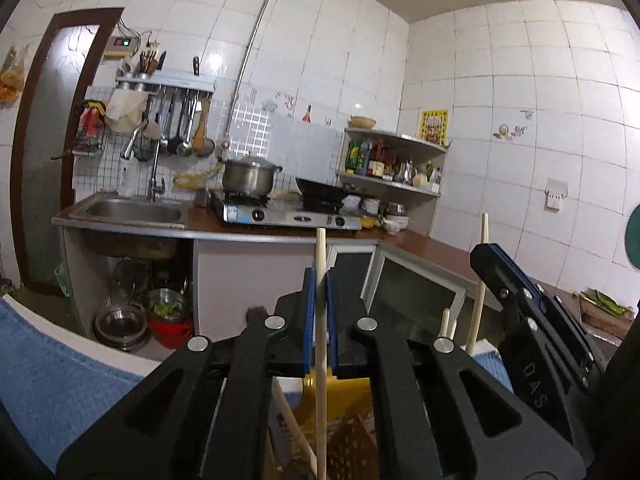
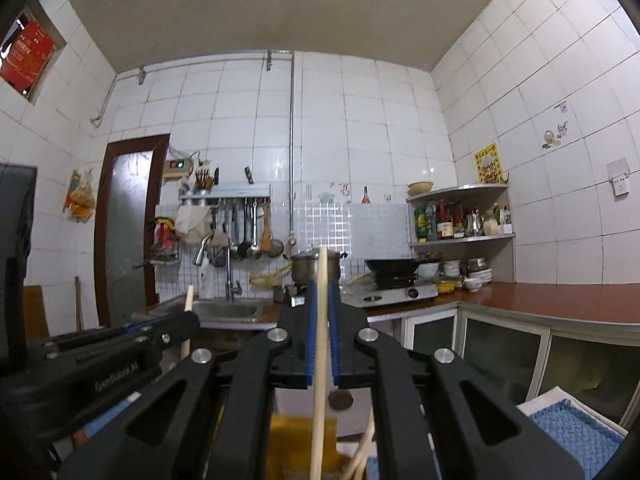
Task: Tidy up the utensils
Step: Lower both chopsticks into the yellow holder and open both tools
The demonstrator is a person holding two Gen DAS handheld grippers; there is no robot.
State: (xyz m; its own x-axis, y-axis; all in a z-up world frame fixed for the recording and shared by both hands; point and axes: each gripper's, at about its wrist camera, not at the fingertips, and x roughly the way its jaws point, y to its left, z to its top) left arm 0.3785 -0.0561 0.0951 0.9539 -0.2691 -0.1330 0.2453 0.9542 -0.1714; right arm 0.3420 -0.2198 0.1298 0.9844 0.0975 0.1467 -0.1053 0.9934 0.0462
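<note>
My left gripper (image 1: 320, 280) is shut on a pale wooden chopstick (image 1: 321, 256) that stands upright between its blue pads. My right gripper (image 2: 322, 292) is shut on another upright wooden chopstick (image 2: 322, 268). The right gripper also shows at the right of the left wrist view (image 1: 486, 250), holding its chopstick (image 1: 482, 280). The left gripper shows at the left of the right wrist view (image 2: 188, 318) with its chopstick (image 2: 189, 298). Below both grippers is a yellow utensil holder (image 1: 344, 396), also in the right wrist view (image 2: 288, 440). More chopstick tips (image 1: 447, 322) stick up beside it.
A blue cloth (image 1: 52, 368) lies on a white surface below, also at the lower right of the right wrist view (image 2: 576, 432). Ahead is a kitchen counter (image 2: 560, 300) with a sink (image 1: 132, 212), gas stove (image 1: 288, 216), pot (image 1: 248, 174) and wok (image 1: 320, 192). A corner shelf (image 2: 460, 236) holds bottles.
</note>
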